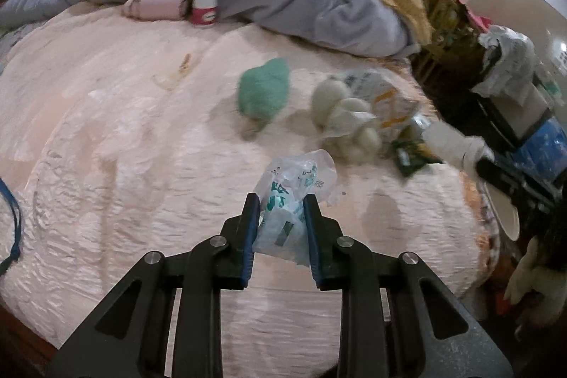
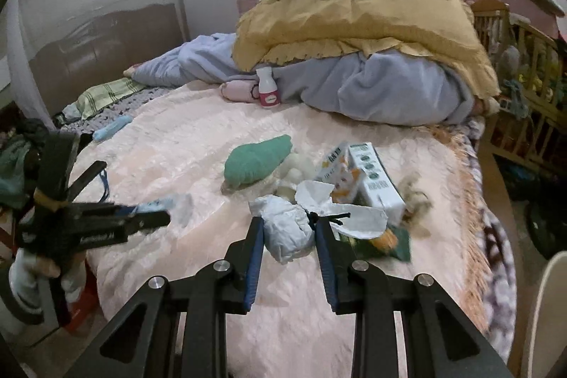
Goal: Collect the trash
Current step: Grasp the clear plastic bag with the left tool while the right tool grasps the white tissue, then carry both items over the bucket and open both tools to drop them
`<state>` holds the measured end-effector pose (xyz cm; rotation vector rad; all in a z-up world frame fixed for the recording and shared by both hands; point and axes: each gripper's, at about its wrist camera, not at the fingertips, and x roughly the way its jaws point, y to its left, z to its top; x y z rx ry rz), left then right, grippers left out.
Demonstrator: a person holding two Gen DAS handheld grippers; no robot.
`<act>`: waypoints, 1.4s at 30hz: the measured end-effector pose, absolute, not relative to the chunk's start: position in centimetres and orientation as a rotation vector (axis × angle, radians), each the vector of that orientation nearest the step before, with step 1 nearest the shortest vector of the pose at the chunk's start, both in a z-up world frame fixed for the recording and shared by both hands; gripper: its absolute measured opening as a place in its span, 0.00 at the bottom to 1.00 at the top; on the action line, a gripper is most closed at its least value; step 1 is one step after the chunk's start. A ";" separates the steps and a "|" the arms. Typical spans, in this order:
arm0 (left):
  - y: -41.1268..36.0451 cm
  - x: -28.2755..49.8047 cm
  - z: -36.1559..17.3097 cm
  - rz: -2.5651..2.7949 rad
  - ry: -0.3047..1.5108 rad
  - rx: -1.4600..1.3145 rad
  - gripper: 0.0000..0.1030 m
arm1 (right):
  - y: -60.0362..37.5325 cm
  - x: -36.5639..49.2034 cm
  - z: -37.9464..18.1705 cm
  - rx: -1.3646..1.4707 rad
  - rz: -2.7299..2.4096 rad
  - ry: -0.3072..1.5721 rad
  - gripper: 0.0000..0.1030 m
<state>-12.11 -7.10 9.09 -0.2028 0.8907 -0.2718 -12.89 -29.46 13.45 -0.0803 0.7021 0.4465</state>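
Two grips | left gripper [image 1: 280,201] clamped on clear plastic wrapper [image 1: 294,190] | right gripper [image 2: 288,225] clamped on crumpled white bundle [image 2: 288,234] | pink bedspread [image 2: 184,144] beneath

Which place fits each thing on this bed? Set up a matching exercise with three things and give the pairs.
Things:
1. clear plastic wrapper
2. crumpled white paper wad
3. small white bottle

Places:
A. standing against the grey-blue quilt
B. between the left gripper fingers
C. between the right gripper fingers

Pairs: 1-B, 2-C, 3-A
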 end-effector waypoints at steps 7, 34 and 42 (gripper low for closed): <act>-11.8 -13.3 11.4 -0.315 0.842 -0.123 0.22 | -32.5 -15.9 13.2 -0.095 0.384 0.702 0.27; -27.9 -15.7 16.6 -0.484 0.705 0.116 0.22 | -47.9 -22.0 16.2 0.007 0.113 0.625 0.27; -32.4 -15.4 16.4 -0.536 0.705 0.173 0.22 | -52.4 -22.2 16.0 0.048 0.036 0.623 0.27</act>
